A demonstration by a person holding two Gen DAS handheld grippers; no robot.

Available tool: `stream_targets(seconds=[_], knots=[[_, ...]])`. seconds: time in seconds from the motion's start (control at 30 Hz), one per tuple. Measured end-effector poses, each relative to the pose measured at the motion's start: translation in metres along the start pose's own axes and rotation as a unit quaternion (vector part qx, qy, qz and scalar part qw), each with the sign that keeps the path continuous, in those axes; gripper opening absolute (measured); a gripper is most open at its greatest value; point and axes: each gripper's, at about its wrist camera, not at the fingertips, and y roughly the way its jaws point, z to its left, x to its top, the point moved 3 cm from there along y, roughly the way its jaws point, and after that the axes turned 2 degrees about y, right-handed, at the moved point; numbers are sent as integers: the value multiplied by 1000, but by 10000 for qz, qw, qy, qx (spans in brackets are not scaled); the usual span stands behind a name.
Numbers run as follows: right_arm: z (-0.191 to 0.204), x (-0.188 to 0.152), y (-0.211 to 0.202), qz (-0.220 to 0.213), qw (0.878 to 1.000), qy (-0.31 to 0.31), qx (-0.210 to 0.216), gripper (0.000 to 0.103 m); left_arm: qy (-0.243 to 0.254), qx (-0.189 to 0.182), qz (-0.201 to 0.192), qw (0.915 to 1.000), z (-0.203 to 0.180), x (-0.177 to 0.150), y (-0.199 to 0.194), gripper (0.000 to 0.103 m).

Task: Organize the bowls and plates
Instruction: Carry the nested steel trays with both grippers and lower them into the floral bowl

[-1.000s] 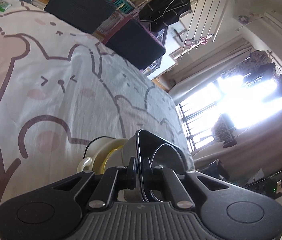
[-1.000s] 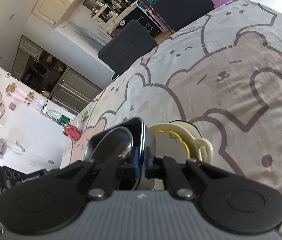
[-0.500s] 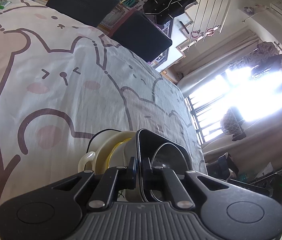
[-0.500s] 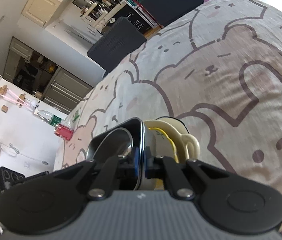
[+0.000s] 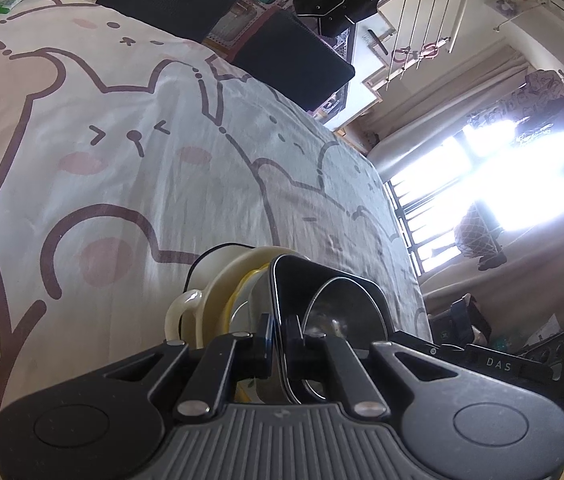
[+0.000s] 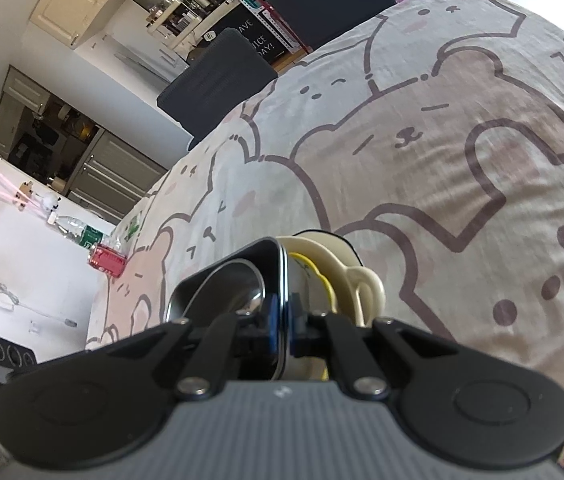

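Left gripper: my left gripper [image 5: 278, 326] is clamped on the thin rim of the dark metal tray [image 5: 324, 280], one finger on each face of its wall.
Right gripper: my right gripper [image 6: 282, 314] pinches the opposite rim of the same tray [image 6: 222, 276] in the same way, blue pads tight against the edge.
Tray: I see it tipped on edge in both wrist views, its open side facing away from the cream bowl; a shiny steel bowl [image 5: 334, 308] sits inside it, also seen from the right wrist [image 6: 238, 284].
Cream bowl: a cream bowl with a loop handle [image 5: 218, 292] lies directly against the tray's back, a yellow rim showing between them; from the right wrist [image 6: 346, 268] its handle points toward me. I cannot tell whether it touches the cloth.
Surface: a counter covered with a bear-print cloth [image 5: 122, 152] stretches beyond the stack [image 6: 442, 128].
Surroundings: dark chairs [image 5: 294, 64] stand at the far edge, and a bright window [image 5: 502, 196] glares on the right.
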Motion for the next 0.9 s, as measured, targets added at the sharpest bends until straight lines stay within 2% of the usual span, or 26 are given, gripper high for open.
stream_targets(seconds=[0.6,0.9], knots=[[3,-1,15,111,9990,-232,-352,7,207,138,-7,9997,-4,-1,2,6],[3,-1,14,88,9990,-283,-342,7,237,206,60,9995,-2,-2,6,6]])
